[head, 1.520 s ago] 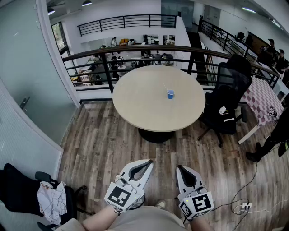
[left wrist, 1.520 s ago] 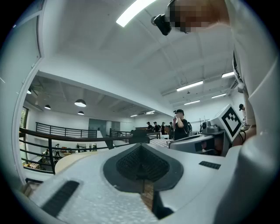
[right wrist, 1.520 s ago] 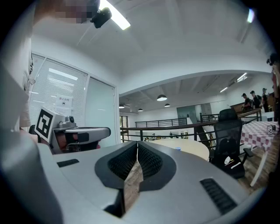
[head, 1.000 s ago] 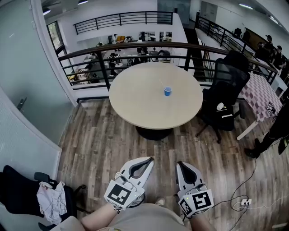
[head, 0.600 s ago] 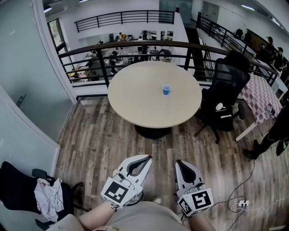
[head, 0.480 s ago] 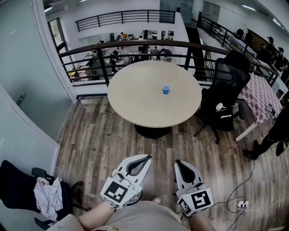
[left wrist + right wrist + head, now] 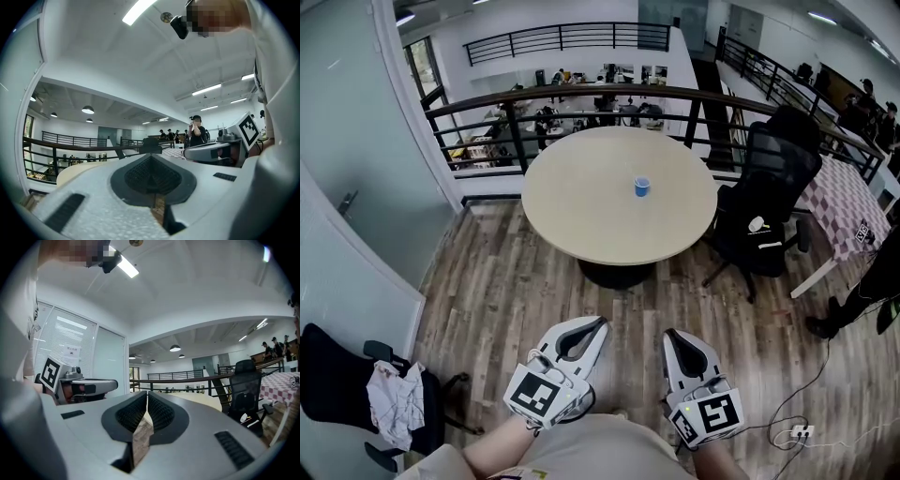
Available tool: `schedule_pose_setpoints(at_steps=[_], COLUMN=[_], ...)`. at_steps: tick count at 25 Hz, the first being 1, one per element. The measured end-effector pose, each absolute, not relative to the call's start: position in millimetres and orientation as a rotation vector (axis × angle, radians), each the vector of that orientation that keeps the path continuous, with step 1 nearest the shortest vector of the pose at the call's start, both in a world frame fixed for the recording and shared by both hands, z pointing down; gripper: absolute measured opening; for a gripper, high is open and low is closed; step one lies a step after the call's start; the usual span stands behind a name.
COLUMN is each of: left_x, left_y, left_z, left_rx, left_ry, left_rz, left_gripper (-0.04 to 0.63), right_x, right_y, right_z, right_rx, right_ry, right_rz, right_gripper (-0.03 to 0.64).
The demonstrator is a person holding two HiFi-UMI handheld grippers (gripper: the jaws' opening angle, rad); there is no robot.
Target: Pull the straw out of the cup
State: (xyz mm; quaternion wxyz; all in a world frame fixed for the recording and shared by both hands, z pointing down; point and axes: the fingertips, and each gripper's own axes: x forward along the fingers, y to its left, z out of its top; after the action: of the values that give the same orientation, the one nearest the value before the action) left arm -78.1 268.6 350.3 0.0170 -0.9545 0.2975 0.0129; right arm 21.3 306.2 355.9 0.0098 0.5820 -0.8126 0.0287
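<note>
A small blue cup (image 7: 642, 187) stands on the round beige table (image 7: 581, 220), right of its middle, with a thin straw rising from it that is barely visible. Both grippers are held low over the wood floor, well short of the table. In the head view my left gripper (image 7: 598, 322) and right gripper (image 7: 671, 336) point toward the table. Seen along its jaws, the left gripper (image 7: 150, 156) is shut on nothing. The right gripper (image 7: 147, 393) also has its pads together and empty. The cup is hidden in both gripper views.
A black office chair (image 7: 773, 202) stands at the table's right edge. A black railing (image 7: 581, 94) runs behind the table. A checkered table (image 7: 853, 202) is at far right, a chair with cloth (image 7: 389, 412) at lower left, and a power strip (image 7: 797, 433) with cable on the floor.
Both grippers have drifted a little across the floor and stay shut. The table and cup have slid slightly left and up in the head view.
</note>
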Motion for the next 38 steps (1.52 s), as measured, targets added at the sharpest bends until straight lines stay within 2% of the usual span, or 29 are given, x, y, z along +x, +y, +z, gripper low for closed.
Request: schedule_pose_setpoints(at_steps=[20,38], left_x=[-73,-57], left_y=[252,122], left_z=[361,387], left_rx=[-2.917,-2.958], left_ry=[0.982,0.933], left_rz=[0.079,0.072], left_gripper=[0.012,0.012], right_x=[39,49], right_y=[297,166], right_z=[360,387], right_rx=[1.824,1.802], right_ry=[-2.589,-2.586], right_rz=[0.077,0.136], right_gripper=[0.026,0.026])
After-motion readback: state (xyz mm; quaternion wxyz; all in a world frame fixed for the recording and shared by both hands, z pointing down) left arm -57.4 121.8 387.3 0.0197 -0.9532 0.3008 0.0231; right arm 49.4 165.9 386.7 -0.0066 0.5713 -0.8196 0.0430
